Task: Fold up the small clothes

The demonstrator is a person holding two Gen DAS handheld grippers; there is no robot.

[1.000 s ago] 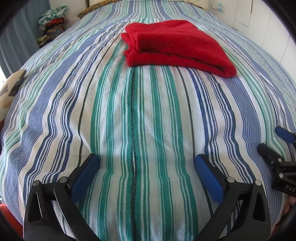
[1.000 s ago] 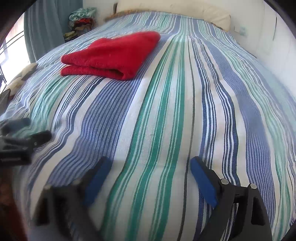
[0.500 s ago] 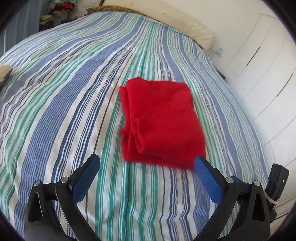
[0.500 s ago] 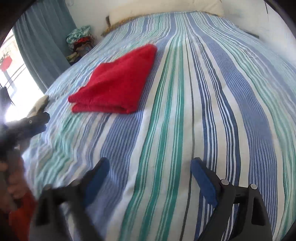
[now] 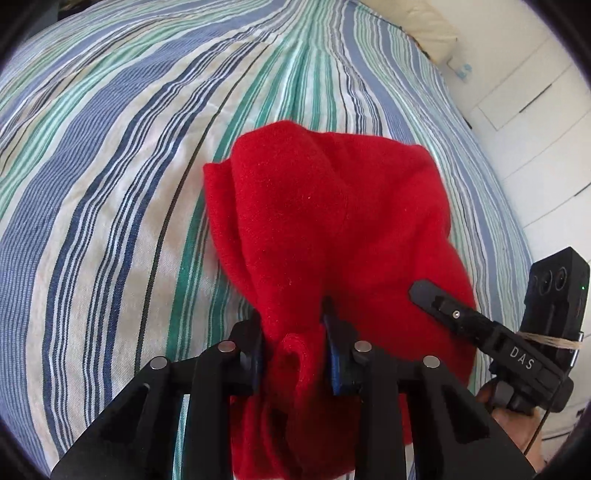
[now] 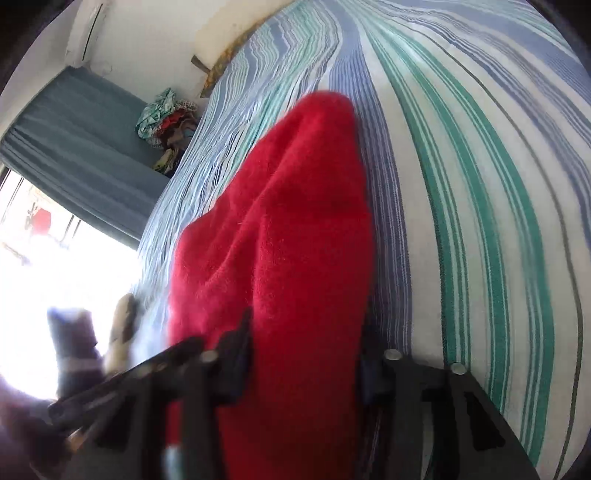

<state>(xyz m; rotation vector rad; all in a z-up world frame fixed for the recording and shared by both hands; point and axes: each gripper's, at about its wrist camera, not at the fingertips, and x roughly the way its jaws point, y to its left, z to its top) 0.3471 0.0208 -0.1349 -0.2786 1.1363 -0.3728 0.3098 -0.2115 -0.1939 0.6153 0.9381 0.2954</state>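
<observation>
A folded red fleece garment (image 5: 332, 221) lies on the striped bedspread (image 5: 110, 184). My left gripper (image 5: 295, 343) is shut on its near edge, with a bunch of red cloth pinched between the blue pads. In the right wrist view the same garment (image 6: 288, 240) fills the middle. My right gripper (image 6: 303, 354) is closed on its near end, with thick red cloth between the fingers. The right gripper also shows at the right edge of the left wrist view (image 5: 480, 325).
White cabinet doors (image 5: 535, 110) stand to the right of the bed. A pillow (image 5: 424, 22) lies at the head. A pile of clothes (image 6: 166, 125) sits by the blue curtain (image 6: 74, 140) on the left. A bright window (image 6: 44, 277) is nearby.
Both grippers moved forward onto the red garment and closed on its near edge. They were open and apart from it before.
</observation>
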